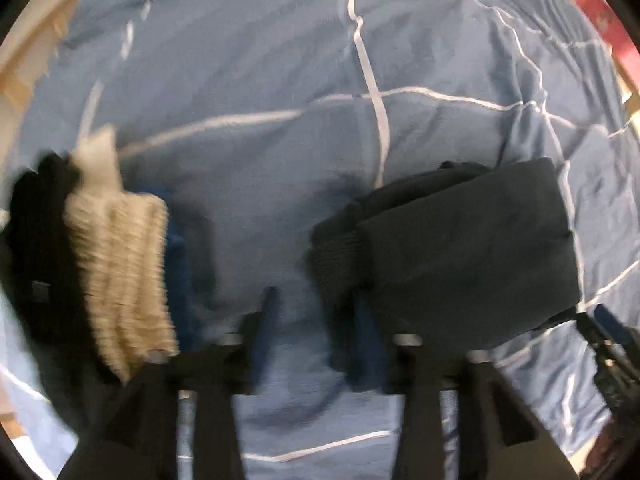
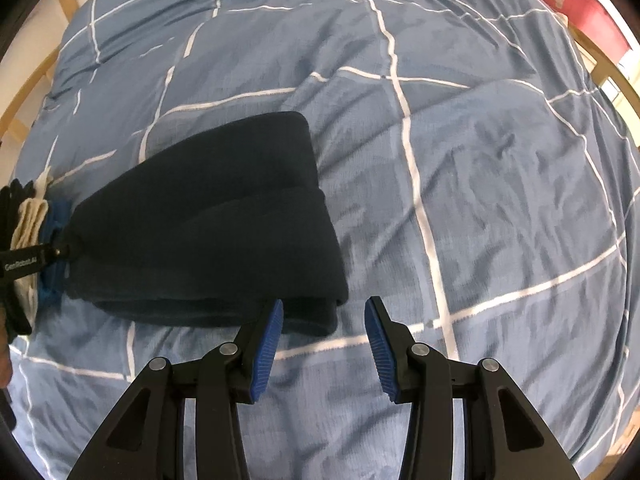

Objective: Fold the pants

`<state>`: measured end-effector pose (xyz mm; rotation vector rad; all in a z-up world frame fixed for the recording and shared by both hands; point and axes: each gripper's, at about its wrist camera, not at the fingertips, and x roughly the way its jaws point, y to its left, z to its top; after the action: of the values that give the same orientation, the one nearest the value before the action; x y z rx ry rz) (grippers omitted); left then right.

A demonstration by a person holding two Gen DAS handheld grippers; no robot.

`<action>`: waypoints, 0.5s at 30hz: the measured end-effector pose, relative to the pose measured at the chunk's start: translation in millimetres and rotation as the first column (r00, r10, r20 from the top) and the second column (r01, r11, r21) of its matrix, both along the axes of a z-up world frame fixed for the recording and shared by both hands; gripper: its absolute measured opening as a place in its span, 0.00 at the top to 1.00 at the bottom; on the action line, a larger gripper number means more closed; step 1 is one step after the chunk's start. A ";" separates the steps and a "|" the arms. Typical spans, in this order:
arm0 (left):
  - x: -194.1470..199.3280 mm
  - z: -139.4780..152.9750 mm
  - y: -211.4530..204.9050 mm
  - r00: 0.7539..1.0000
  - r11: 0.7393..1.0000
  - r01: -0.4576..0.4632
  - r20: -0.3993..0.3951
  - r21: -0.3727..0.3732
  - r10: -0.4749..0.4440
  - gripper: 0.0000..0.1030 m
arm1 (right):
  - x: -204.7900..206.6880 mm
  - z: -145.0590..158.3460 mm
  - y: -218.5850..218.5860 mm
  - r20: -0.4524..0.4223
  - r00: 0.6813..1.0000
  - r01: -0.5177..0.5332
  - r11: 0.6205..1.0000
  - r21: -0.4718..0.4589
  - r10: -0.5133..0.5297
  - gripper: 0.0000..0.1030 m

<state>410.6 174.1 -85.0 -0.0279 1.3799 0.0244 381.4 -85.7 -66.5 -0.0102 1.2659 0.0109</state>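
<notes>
Between both tongs, nothing is held: left gripper (image 1: 316,328) and right gripper (image 2: 324,340) gape open over a blue grid-striped quilt (image 2: 500,184). Nearby lie dark navy folded fleece pants (image 2: 208,232), seemingly finished; next, probably tidying or withdrawing.

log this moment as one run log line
pants: folded on duvet | left tool: open | right tool: open, beside pants | clothes stack: left

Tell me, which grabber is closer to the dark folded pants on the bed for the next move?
Probably the right gripper: it is open, with one blue pad at the near edge of the folded pants. The left gripper is open too, but its view is blurred.
</notes>
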 end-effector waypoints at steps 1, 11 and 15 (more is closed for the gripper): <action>-0.5 8.0 -3.4 1.000 1.000 0.021 0.006 0.008 -0.021 0.54 | -1.5 0.8 -2.7 -0.001 1.000 0.010 1.000 0.007 -0.010 0.58; 51.4 73.4 -98.6 0.857 0.862 0.507 0.115 -0.012 -0.503 0.49 | -10.1 4.7 -28.1 0.039 0.998 -0.043 0.998 0.037 0.042 0.58; 89.9 58.6 -158.4 0.736 0.736 0.675 0.092 -0.038 -0.671 0.49 | -13.2 1.6 -24.8 0.076 0.991 -0.114 0.993 0.022 0.112 0.58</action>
<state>500.5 15.7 -26.4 0.4189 1.2478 -0.6360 368.2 -110.6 -65.0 -0.0587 1.1888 0.1240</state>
